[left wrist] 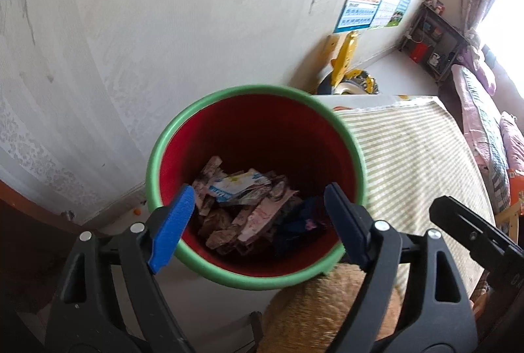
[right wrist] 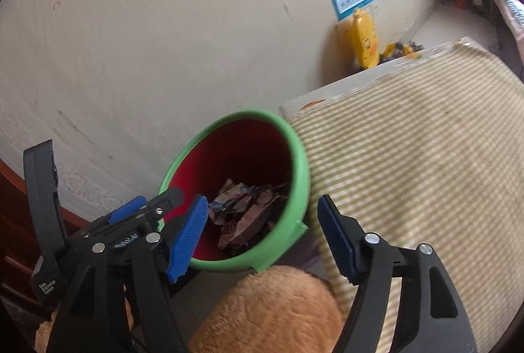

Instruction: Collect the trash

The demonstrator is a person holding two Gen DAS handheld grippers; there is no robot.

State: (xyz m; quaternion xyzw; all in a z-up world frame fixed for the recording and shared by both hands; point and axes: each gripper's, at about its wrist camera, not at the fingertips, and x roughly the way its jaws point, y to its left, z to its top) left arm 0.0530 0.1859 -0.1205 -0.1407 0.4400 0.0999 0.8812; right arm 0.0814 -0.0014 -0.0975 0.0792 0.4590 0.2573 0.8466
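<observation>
Left wrist view puts the crumpled wrappers (left wrist: 249, 209) at the bottom of your red bin (left wrist: 255, 282), beside the striped cloth (left wrist: 416, 163). Your left gripper (left wrist: 258, 215) hangs spread and empty above it. Your right gripper (right wrist: 262, 232) is spread too, gripping nothing.

**Striped cloth lying over the table, bin standing on the floor beside it**

A green-and-cream striped cloth (right wrist: 419, 156) is lying flat across the table (right wrist: 330, 89), leaving a bare pale strip showing along the far edge. The floor (left wrist: 209, 294) is carrying a green-rimmed red bin (left wrist: 183, 130), sitting close against the table's side near the wall.
</observation>
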